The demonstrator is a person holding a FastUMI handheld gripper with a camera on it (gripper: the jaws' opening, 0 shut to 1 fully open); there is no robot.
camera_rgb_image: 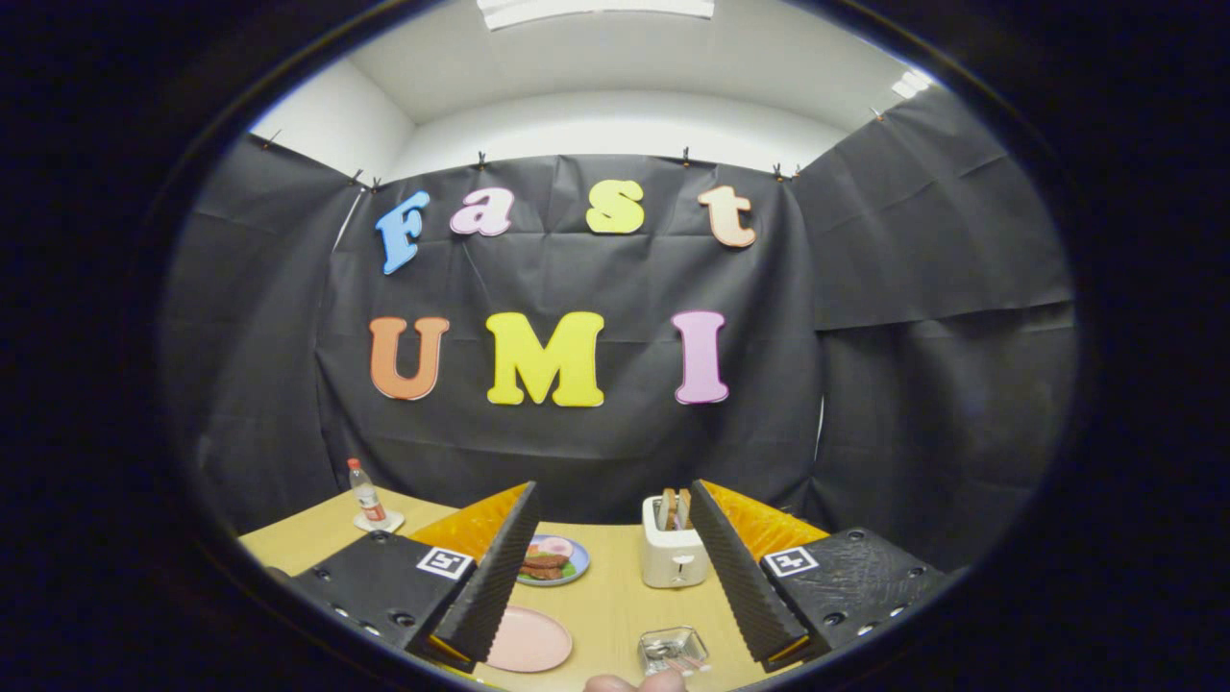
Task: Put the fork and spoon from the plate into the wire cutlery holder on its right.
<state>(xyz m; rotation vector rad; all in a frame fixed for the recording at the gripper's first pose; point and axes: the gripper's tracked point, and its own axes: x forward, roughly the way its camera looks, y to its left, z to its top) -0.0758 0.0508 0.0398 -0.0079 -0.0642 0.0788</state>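
Gripper (610,577) wide open, holding nothing. Between its fingers on the worktop (615,605): one pink plate (528,639), one food plate (553,560), one toaster (673,556), one small clear dish (673,651). One bottle (365,495) far left. Fork, spoon, holder: can't tell.

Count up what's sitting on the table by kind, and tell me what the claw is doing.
Plates: 2, a pink plate and a plate of food
Toasters: 1, white toaster
Bottles: 1, bottle on a coaster
Clear trays: 1, small clear tray
Total: 5
The claw hangs open above the table, gripping nothing.
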